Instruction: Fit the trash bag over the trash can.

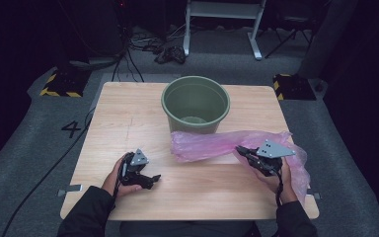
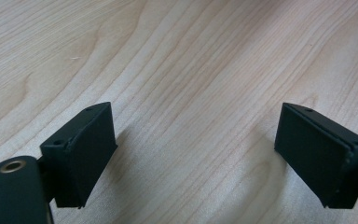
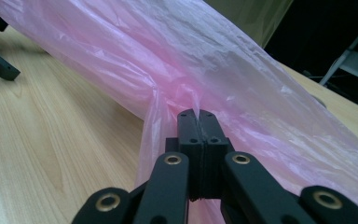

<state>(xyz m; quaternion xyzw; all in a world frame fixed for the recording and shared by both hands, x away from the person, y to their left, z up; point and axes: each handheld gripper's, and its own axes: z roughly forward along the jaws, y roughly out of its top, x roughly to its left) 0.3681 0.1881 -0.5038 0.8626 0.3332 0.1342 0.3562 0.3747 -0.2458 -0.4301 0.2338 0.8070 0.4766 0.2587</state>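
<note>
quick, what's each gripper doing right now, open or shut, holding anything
Left gripper: open, nothing between its jaws, over the bare table.
Right gripper: shut on the pink plastic bag.

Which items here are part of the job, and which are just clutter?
In play: pink plastic bag, pinched by the right gripper; green bin; left gripper, jaws open over bare table.
Clutter: floor cables, white frame.
</note>
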